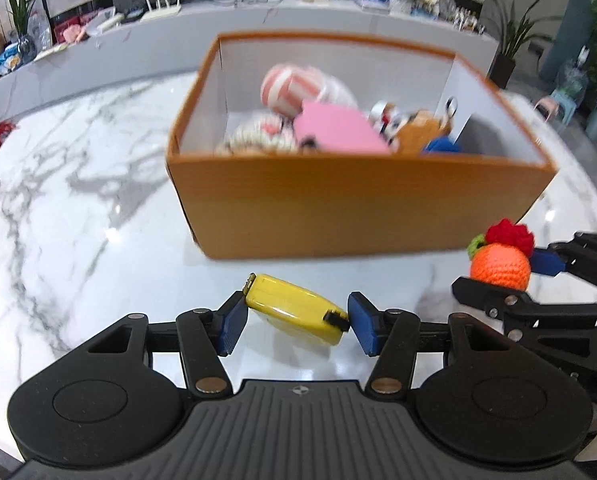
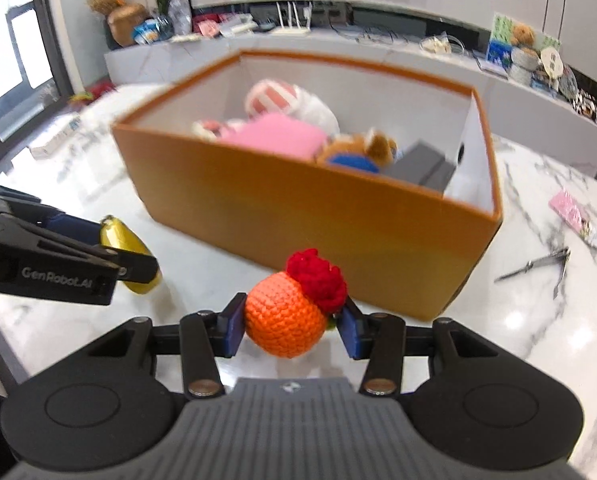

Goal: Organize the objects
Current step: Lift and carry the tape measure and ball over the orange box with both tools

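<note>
Where the left gripper (image 2: 130,264) crosses the right wrist view, white letters on its black arm read "GenRobot.AI"; no other writing is sharp enough to read.

The round orange crocheted ball with a red knitted tuft and a bit of green at its base (image 2: 286,320) sits squarely between the blue pads of the right gripper (image 2: 292,330), which press on both its sides, so that gripper is clamped on it. It hangs just in front of the near wall of the open orange cardboard box with a white inside (image 2: 298,216), above the white grey-veined marble bench (image 2: 538,320).

The flat yellow plastic tape-measure case with a black tab (image 1: 296,308) lies tilted between the blue pads of the left gripper (image 1: 296,322), both pads touching its ends, gripped. It too is just in front of the box's near wall (image 1: 338,208), left of the ball (image 1: 500,266).

Inside the box lie a pink flat pad (image 1: 334,128), a pink-and-white striped soft toy (image 1: 290,88) and a brown plush animal (image 2: 362,148). Right of the box, on the bench, rest a metal tool (image 2: 534,266) and a small pink packet (image 2: 570,210).
</note>
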### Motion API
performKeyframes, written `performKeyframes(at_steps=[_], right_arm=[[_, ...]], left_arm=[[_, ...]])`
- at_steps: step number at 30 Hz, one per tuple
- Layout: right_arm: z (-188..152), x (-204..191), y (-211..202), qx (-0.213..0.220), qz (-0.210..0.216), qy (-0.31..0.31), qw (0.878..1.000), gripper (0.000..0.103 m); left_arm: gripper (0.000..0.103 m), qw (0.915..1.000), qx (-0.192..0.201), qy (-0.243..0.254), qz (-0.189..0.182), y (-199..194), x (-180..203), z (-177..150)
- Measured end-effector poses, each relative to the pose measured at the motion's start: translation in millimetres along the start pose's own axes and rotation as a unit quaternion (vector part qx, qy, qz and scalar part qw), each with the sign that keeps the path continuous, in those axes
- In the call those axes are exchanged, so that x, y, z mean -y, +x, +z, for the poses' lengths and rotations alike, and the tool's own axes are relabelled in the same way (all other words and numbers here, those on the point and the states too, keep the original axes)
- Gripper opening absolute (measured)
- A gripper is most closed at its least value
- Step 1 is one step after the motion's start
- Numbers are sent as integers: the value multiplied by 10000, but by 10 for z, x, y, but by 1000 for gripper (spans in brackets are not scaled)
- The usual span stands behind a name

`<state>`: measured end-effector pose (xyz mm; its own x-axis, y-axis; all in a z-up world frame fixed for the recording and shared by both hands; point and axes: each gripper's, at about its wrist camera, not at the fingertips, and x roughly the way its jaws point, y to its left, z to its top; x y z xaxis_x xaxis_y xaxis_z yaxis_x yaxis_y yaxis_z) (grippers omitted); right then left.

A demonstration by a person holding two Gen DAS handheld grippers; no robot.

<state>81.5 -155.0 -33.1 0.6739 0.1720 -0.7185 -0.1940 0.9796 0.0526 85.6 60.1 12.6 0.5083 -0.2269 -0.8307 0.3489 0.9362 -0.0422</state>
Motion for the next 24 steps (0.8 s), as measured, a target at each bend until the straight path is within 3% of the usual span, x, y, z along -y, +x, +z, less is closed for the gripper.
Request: performKeyframes(at_steps=[2, 9, 12, 16, 21, 24], right_arm=[[53, -15, -127, 163, 39, 0, 9999, 49], [389, 41, -520, 966, 172, 277, 9948, 50], [640, 138, -534, 1273, 36, 504, 9906, 50], [922, 330, -384, 1632, -56, 927, 9822, 50], [1053, 528, 130, 1488, -460, 1127, 9813, 50], [1061, 600, 472, 1225, -374, 1211, 9843, 50]], left_arm=[[64, 9998, 168, -38, -77, 215, 4, 204], [64, 9955, 845, -236, -346, 180, 75, 638], [64, 9904, 1258, -389, -411, 133, 49, 879], [64, 9810, 1722, -729, -511, 347, -24, 1220], [64, 9807, 1612, -1093, -179, 821, -117, 1394], [64, 9826, 1454, -1156, -53, 1081, -84, 1476]])
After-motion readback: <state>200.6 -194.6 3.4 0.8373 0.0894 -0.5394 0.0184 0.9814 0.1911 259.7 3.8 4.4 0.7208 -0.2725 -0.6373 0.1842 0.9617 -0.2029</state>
